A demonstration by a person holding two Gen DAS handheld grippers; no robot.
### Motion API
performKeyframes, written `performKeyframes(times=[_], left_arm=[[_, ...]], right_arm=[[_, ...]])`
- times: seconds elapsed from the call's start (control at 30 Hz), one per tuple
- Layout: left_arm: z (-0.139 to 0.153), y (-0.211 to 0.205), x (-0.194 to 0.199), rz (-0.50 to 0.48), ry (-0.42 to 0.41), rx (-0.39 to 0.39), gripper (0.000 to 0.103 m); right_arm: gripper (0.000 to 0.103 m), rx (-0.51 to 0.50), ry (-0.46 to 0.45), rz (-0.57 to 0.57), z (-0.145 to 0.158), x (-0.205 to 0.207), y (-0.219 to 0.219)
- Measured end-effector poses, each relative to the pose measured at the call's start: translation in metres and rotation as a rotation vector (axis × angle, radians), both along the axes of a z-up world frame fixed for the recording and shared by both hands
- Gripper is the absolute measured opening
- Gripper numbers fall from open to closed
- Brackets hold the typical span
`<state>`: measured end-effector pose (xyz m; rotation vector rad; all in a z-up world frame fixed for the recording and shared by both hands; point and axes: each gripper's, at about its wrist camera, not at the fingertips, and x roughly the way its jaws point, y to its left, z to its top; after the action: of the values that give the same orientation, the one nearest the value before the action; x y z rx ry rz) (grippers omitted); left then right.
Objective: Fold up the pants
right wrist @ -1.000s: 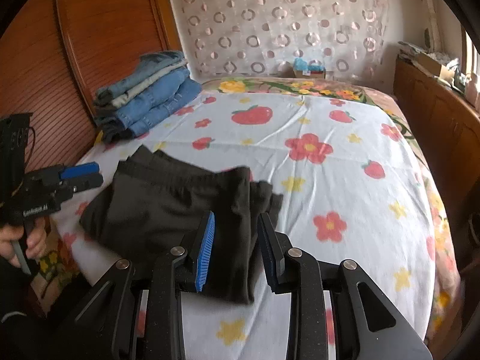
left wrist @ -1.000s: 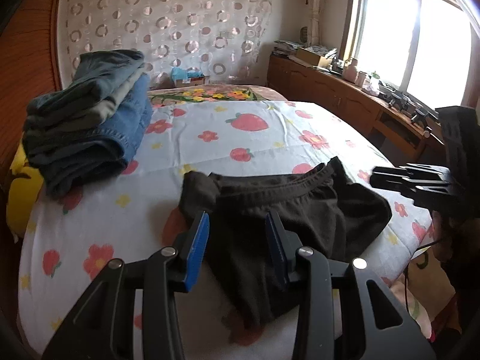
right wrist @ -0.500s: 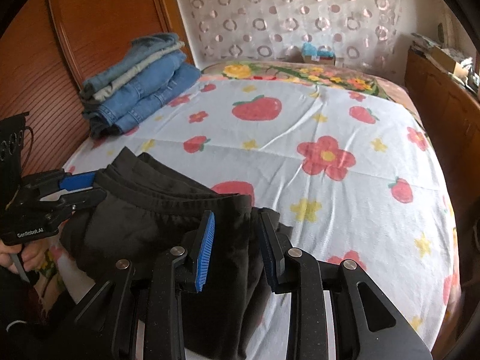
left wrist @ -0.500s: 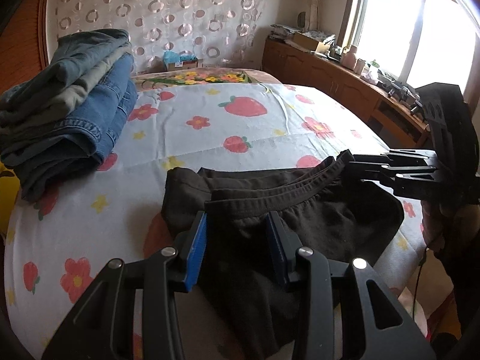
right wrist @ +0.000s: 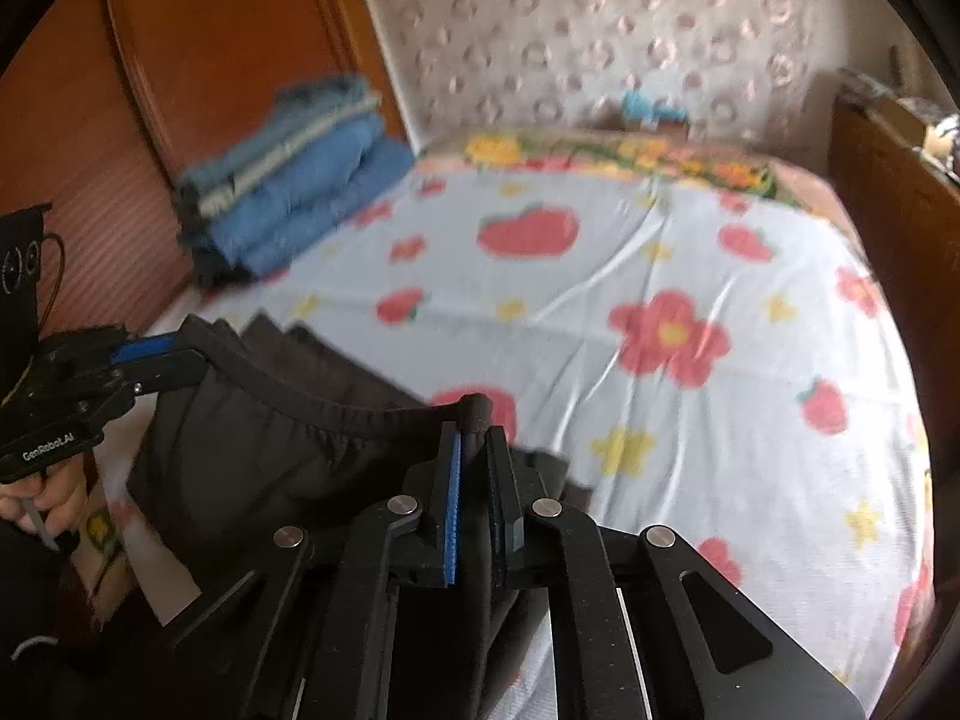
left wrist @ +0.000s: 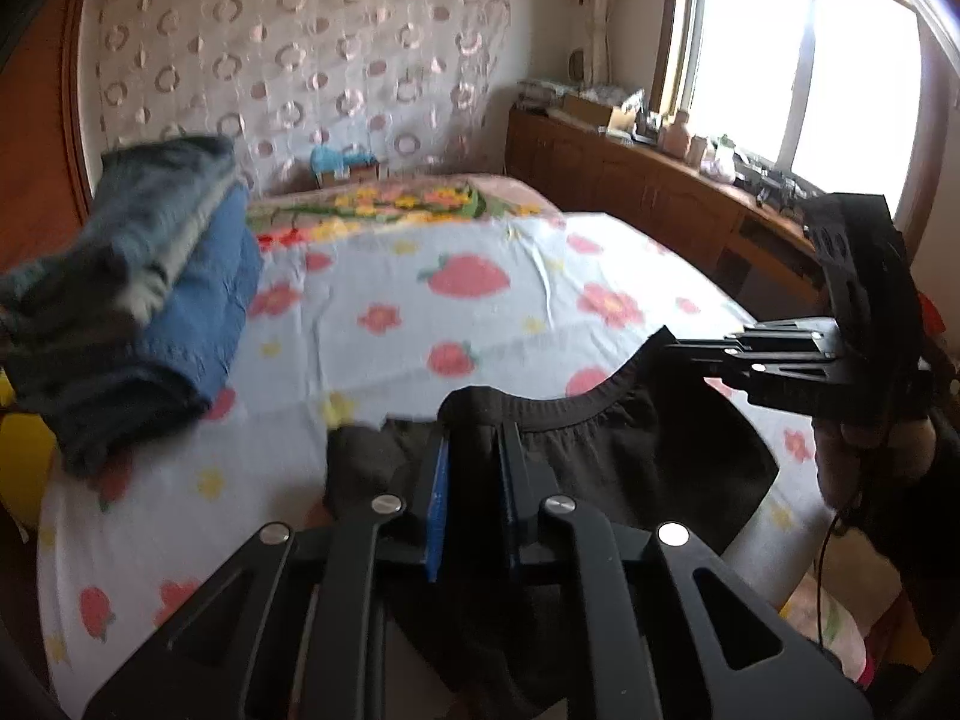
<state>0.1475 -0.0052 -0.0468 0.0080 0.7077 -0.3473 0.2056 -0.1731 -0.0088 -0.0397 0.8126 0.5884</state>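
Black pants lie at the near edge of the bed, their elastic waistband stretched between my two grippers. My left gripper is shut on one end of the waistband. My right gripper is shut on the other end. The right gripper also shows at the right of the left wrist view. The left gripper shows at the left of the right wrist view, pinching the band. The pants hang slack between them, with the lower part bunched under the grippers.
A stack of folded jeans sits at the bed's far left, also in the right wrist view. The bed sheet has a strawberry and flower print. A wooden headboard and a cabinet under the window border the bed.
Both grippers have closed on the waistband ends and lifted it slightly. The views are blurred from motion, and the waistband is now pulled taut between them.
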Motion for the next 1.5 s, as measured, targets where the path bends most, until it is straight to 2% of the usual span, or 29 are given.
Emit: performKeyframes(times=[0.07, 0.13, 0.23, 0.37, 0.47, 0.67, 0.77, 1.13, 1.23, 1.3, 1.5], left_arm=[[0.004, 0.000, 0.003, 0.017, -0.017, 0.007, 0.011], [0.001, 0.000, 0.009, 0.031, -0.001, 0.022, 0.013], [-0.009, 0.002, 0.015, 0.035, 0.052, 0.023, 0.020], [-0.013, 0.005, 0.007, 0.047, 0.038, 0.042, 0.032], [-0.011, 0.007, -0.002, 0.042, 0.023, 0.046, 0.036], [-0.011, 0.013, -0.028, 0.057, -0.008, 0.051, 0.037], [-0.019, 0.015, -0.040, 0.044, 0.016, 0.028, 0.037], [-0.040, 0.016, -0.074, 0.025, 0.054, 0.034, 0.037], [-0.044, 0.016, -0.076, 0.033, 0.063, 0.033, 0.037], [-0.047, 0.018, -0.076, 0.037, 0.069, 0.029, 0.037], [-0.054, 0.017, -0.074, 0.045, 0.086, 0.044, 0.037]], right_arm=[[0.005, -0.010, -0.039, -0.041, 0.008, -0.003, -0.001], [0.005, -0.046, -0.039, -0.047, 0.008, -0.002, 0.004], [0.005, -0.125, -0.027, -0.051, -0.002, 0.002, 0.014], [0.005, -0.138, 0.004, -0.060, -0.012, 0.008, 0.016], [0.020, -0.129, 0.002, -0.071, -0.010, 0.005, 0.013], [0.025, -0.096, -0.009, -0.051, 0.002, -0.021, 0.000], [0.025, -0.077, -0.003, -0.047, 0.004, -0.039, -0.009], [0.026, -0.085, 0.009, -0.054, -0.006, -0.091, -0.032], [0.032, -0.081, 0.015, -0.058, -0.011, -0.096, -0.037], [0.042, -0.074, 0.017, -0.059, -0.014, -0.098, -0.040], [0.042, -0.106, 0.025, -0.061, -0.022, -0.097, -0.039]])
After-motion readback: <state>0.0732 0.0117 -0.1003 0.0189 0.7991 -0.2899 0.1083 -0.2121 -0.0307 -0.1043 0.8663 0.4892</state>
